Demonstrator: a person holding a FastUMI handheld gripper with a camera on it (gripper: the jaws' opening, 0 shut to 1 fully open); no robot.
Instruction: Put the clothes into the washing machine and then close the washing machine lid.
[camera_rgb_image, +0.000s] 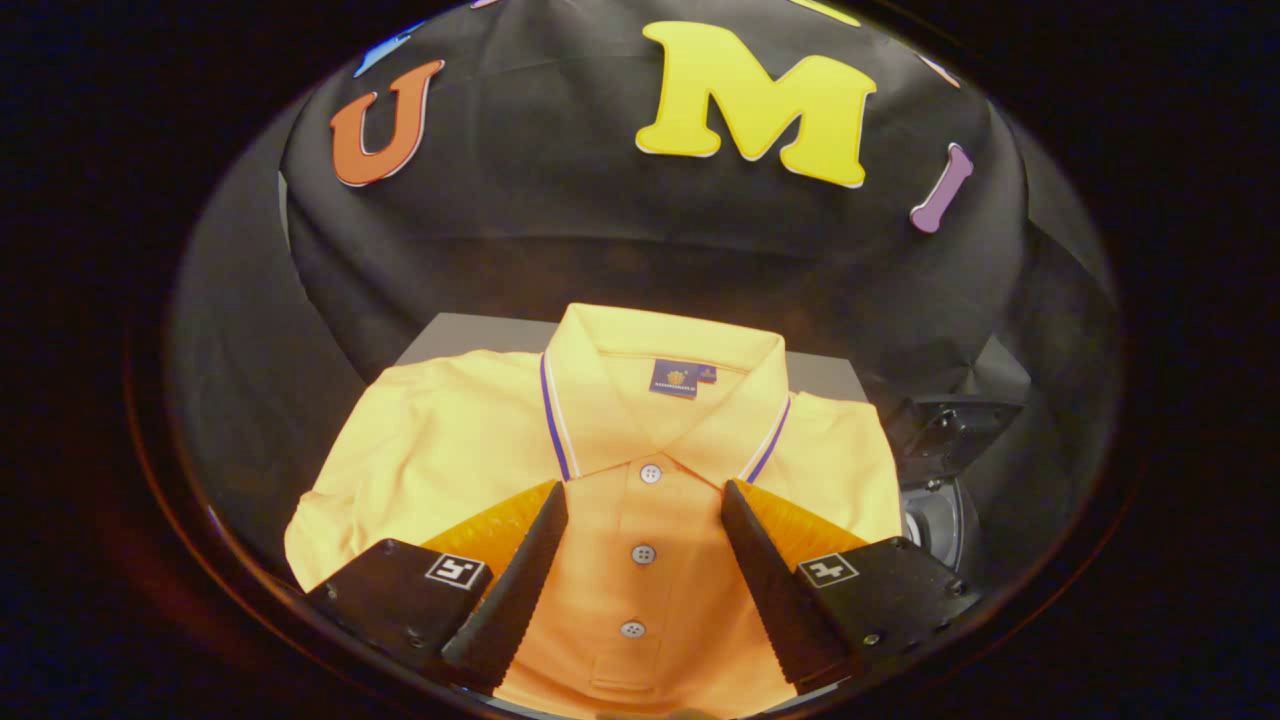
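Gripper view. Folded yellow polo shirt (610, 470) lies flat on a grey desk (470, 335), booth wall behind. Collar at the far end, placket with three buttons running straight back toward the camera; so the shirt's long axis lines up with the claw's forward direction, collar pointing away.

Claw (645, 500) is spread wide, holding nothing. Its two fingers straddle the button line, one on each side, tips level with the top button and just short of the collar points. Shirt sits directly under and ahead of the claw, centred between the fingers. Whether the fingertips (548, 500) touch the fabric or hover just over it I can't tell from this angle.

Off to the right of the shirt, beside the desk edge, a dark boxy object with a round opening (935, 520), possibly the washing machine, too dim to be sure.

Judgement: grasp not yet made; the next move likely means pressing down and pinching a ridge of cloth along the placket.
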